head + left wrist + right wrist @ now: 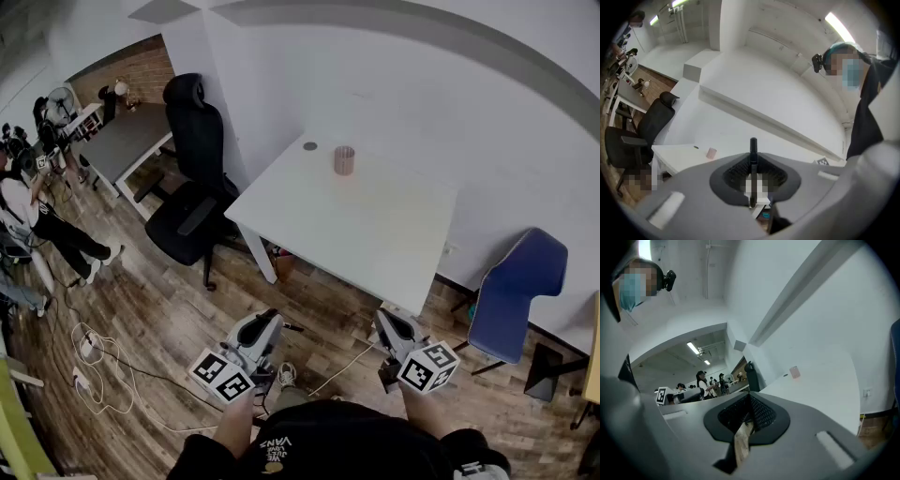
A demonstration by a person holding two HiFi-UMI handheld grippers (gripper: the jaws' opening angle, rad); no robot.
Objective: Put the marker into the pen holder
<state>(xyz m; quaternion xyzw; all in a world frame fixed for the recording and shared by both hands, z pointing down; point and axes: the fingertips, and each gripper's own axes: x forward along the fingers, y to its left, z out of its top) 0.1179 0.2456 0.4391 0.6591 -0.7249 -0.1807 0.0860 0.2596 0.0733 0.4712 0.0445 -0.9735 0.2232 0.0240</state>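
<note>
A black marker stands upright between the dark pads of my left gripper, which is shut on it. The pink pen holder stands near the far edge of the white table; the left gripper view shows the pen holder small and far off. In the head view my left gripper and right gripper hang low over the wood floor, short of the table's near edge. The right gripper has its pads together with nothing in them, and the pen holder lies far ahead.
A small dark disc lies on the table left of the holder. A black office chair stands at the table's left, a blue chair at its right. Cables trail on the floor. People stand by a grey desk far left.
</note>
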